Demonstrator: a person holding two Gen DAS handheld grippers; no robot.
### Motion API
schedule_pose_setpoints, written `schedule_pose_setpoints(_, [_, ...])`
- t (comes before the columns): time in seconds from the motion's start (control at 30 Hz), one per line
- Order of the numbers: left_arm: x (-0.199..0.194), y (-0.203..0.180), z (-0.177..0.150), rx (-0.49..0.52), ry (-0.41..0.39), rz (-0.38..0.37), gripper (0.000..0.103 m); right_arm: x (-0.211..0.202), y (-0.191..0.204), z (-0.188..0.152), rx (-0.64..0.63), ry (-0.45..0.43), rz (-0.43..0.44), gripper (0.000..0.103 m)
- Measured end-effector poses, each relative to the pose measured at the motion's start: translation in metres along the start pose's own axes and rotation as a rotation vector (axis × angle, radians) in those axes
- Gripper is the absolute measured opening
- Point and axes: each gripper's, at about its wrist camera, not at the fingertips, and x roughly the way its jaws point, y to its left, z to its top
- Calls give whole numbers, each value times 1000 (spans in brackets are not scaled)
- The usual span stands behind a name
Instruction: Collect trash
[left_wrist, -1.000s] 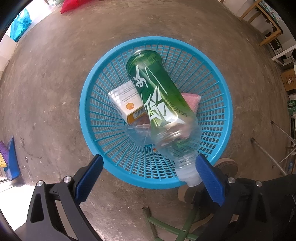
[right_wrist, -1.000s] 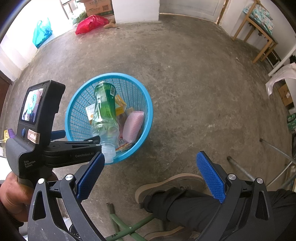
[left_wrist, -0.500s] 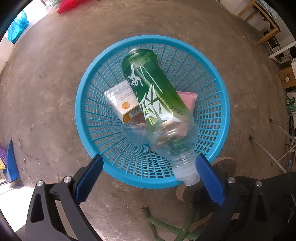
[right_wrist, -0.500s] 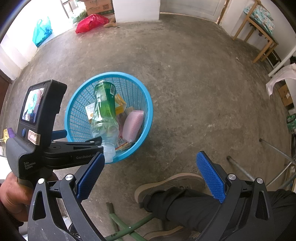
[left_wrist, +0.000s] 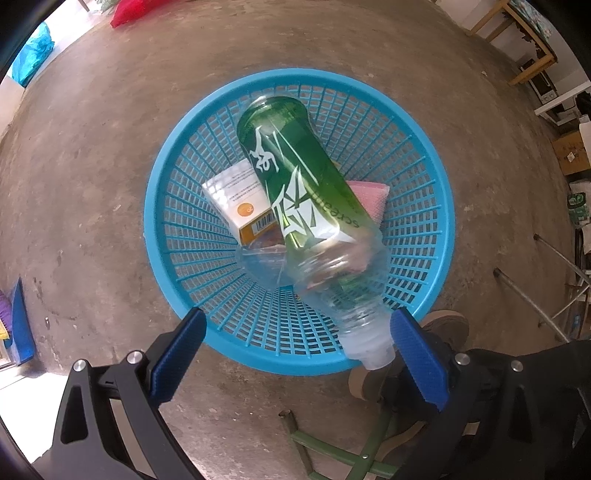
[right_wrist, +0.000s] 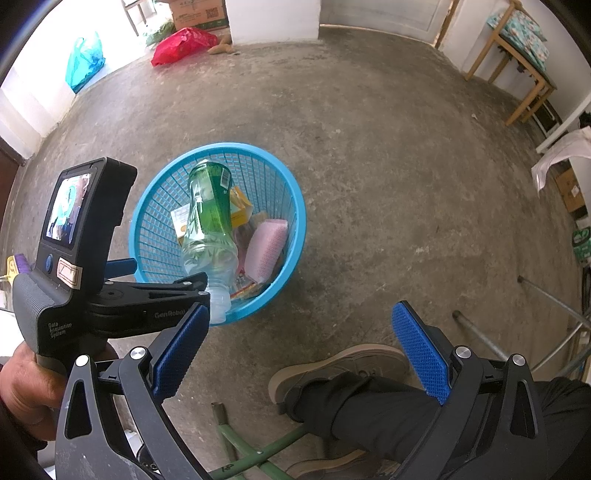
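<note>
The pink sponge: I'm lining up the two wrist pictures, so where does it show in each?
Left wrist: pink sponge right of centre, peeking from behind the green bottle, inside the blue basket.
Right wrist: the sponge left of centre, at the basket's right inner wall.
Shared landmark: the green bottle, lying across the basket.

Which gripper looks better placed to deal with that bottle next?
The left gripper: it hangs open right over the basket, one pad beside the bottle. The right gripper is open over bare floor.
</note>
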Motion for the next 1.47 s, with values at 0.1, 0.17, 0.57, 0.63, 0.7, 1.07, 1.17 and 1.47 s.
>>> schedule_pose_setpoints(0.1, [-2,1,2,5,-11,5,98,0,0,0,-1,1,1,95])
schedule_pose_setpoints(0.17, [-4,1,3,10,-23,6,98,0,1,-2,-1,0,3,95])
schedule_pose_setpoints(0.57, [1,11,5,-2,-25,6,98,2,3,-4,-4,7,2,95])
schedule_pose_setpoints(0.63, [1,13,5,-11,-40,-1,98,2,3,-6,-4,10,1,95])
schedule_pose_setpoints(0.7, [0,15,4,-19,-54,-22,98,3,4,-7,-10,13,-1,95])
schedule_pose_setpoints(1.07, [-14,7,-1,4,-157,-70,98,4,4,-6,-22,24,-5,95])
schedule_pose_setpoints(1.17, [-16,3,-2,16,-171,-56,98,4,4,-6,-23,24,-5,95])
schedule_pose_setpoints(1.47, [-1,7,-1,-4,-100,-40,97,4,5,-6,-25,24,-6,95])
